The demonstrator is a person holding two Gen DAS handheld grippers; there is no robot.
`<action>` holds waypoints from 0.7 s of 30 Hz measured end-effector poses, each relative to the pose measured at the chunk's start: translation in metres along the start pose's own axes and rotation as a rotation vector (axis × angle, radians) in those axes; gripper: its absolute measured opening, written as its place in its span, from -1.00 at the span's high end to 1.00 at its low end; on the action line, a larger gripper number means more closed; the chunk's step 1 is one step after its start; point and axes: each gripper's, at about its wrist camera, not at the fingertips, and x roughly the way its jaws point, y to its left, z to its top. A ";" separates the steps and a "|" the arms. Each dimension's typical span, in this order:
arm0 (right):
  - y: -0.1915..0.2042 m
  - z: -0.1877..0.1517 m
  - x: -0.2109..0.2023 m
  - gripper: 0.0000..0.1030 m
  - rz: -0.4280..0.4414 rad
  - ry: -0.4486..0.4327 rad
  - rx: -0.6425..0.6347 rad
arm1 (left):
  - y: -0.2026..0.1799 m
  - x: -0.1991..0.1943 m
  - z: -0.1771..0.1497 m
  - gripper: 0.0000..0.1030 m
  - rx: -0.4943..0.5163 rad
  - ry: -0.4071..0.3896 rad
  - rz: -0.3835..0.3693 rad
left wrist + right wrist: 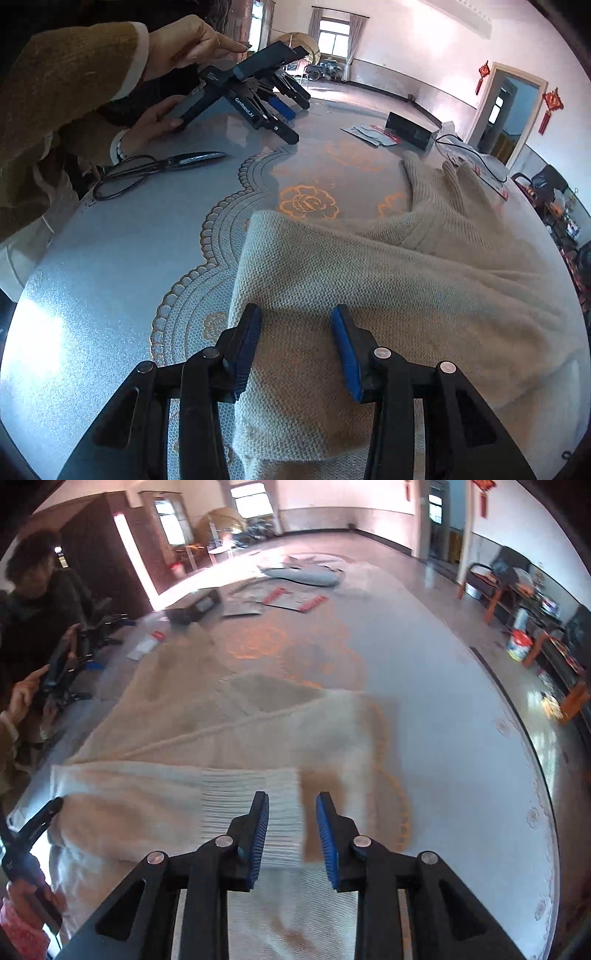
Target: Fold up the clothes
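Note:
A cream knitted sweater [388, 280] lies spread on the round table [110, 266], with a folded edge at its left and a sleeve reaching toward the far right. My left gripper [297, 349] hovers open just above the sweater's near folded corner, its blue pads either side of the knit. In the right wrist view the same sweater [192, 738] stretches away to the left, and its ribbed cuff [251, 808] lies under my right gripper [291, 840], which is open with nothing between its fingers. That view is blurred by motion.
Another person's hands [177, 48] hold a pair of spare grippers [255, 99] over the table's far left. Black scissors [155, 170] lie near them. A black box [410, 131], papers [369, 133] and a cable [476, 155] sit at the far side. Chairs [487, 587] and shelves line the wall.

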 end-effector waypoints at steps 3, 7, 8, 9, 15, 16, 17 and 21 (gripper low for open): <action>0.038 0.002 0.025 0.50 -0.019 0.055 -0.142 | 0.004 0.001 0.000 0.17 0.004 0.000 0.012; 0.045 0.004 0.056 0.54 -0.044 0.086 -0.220 | 0.009 0.003 -0.001 -0.27 0.009 -0.001 0.027; 0.040 0.008 0.054 0.54 -0.087 0.068 -0.214 | 0.010 0.003 -0.001 -0.32 0.010 -0.001 0.031; 0.036 0.011 0.052 0.54 -0.129 0.050 -0.207 | 0.014 0.002 -0.001 -0.32 -0.001 -0.001 0.037; 0.047 0.010 0.030 0.47 -0.047 -0.025 -0.260 | 0.038 -0.013 0.001 -0.29 -0.179 -0.053 -0.019; 0.057 0.005 0.033 0.48 -0.010 -0.007 -0.303 | 0.034 -0.009 0.001 -0.29 -0.173 -0.038 -0.015; 0.066 0.000 0.036 0.51 0.027 0.011 -0.345 | 0.029 -0.004 0.001 -0.29 -0.152 -0.013 0.000; 0.066 0.001 0.057 0.51 -0.036 0.083 -0.377 | 0.002 -0.005 0.004 -0.25 0.044 -0.006 0.060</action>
